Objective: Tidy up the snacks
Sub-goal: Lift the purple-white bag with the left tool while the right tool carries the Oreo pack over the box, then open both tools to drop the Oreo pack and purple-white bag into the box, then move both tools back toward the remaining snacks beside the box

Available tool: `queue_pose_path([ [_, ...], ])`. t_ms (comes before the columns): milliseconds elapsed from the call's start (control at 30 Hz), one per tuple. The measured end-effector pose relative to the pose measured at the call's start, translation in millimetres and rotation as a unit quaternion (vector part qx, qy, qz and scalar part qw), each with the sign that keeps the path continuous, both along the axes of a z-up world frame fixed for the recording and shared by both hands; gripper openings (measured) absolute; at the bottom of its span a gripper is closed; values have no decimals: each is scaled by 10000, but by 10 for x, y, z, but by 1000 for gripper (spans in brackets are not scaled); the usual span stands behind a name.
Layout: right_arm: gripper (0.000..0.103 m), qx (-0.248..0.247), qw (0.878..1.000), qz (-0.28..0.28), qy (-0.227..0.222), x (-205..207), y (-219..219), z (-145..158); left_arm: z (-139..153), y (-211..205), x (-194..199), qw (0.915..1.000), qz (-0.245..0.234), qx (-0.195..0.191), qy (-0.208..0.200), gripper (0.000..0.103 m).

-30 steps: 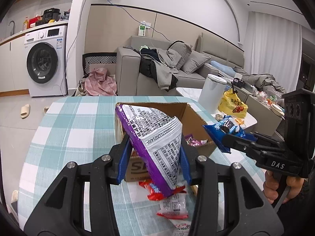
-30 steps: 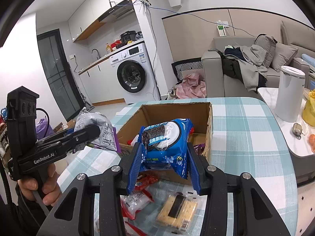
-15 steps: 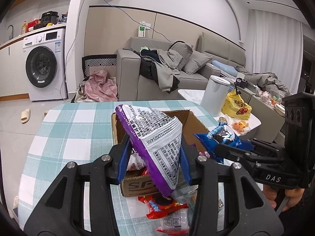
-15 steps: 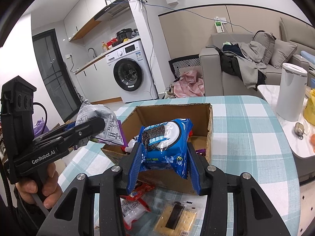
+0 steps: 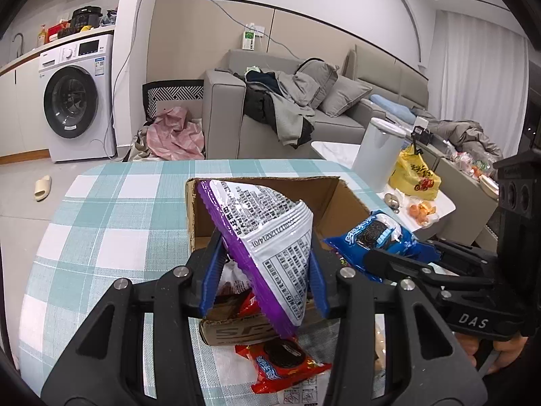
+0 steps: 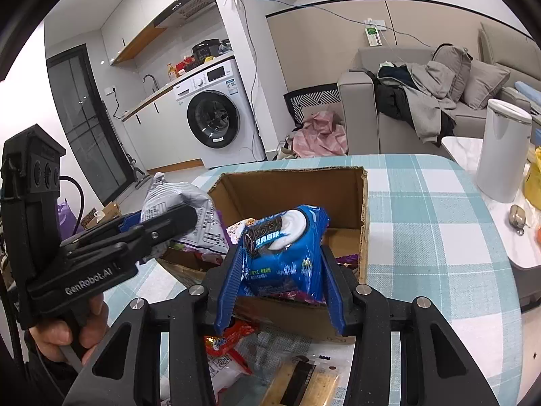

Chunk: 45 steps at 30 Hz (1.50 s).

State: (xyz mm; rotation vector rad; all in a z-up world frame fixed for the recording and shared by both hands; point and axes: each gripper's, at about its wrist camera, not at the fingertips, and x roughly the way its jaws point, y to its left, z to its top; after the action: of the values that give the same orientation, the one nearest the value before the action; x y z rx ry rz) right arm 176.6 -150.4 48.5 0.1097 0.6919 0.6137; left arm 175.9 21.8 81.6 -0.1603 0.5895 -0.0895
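Note:
My left gripper (image 5: 267,253) is shut on a purple and silver snack bag (image 5: 270,230), held over the near left part of an open cardboard box (image 5: 341,196). My right gripper (image 6: 280,270) has a blue cookie pack (image 6: 284,253) between its blue pads over the box (image 6: 290,189); its jaws are opening, and the pads still touch the pack. The right wrist view shows the left gripper (image 6: 182,216) and its bag (image 6: 179,196) at the box's left edge. Several snack packs lie inside the box.
Near the table's front edge lie a red cookie pack (image 5: 284,362) and a cracker pack (image 6: 297,382) in front of the box. The table wears a teal checked cloth (image 5: 111,223). A white bin (image 6: 500,152) and a yellow bag (image 5: 414,176) stand on the right.
Both grippers have moved forward and slightly down with their packs, from in front of the box to over it. The blue pack sits looser between the right pads.

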Motion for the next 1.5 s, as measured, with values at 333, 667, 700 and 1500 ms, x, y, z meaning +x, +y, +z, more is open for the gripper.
queue_pose_path([
  [333, 60, -177, 9998, -87, -93, -37, -13, 8, -110, 17, 26, 9999, 27, 102, 85, 81],
  [667, 93, -197, 9996, -195, -100, -66, -103, -12, -63, 10, -167, 9998, 72, 187, 68, 95],
  [700, 97, -179, 9996, -218, -85, -73, -120, -18, -66, 22, -194, 9998, 89, 161, 62, 98],
  [1500, 103, -162, 9997, 35, 187, -456, -310, -187, -149, 21, -864, 9991, 202, 360, 87, 102],
])
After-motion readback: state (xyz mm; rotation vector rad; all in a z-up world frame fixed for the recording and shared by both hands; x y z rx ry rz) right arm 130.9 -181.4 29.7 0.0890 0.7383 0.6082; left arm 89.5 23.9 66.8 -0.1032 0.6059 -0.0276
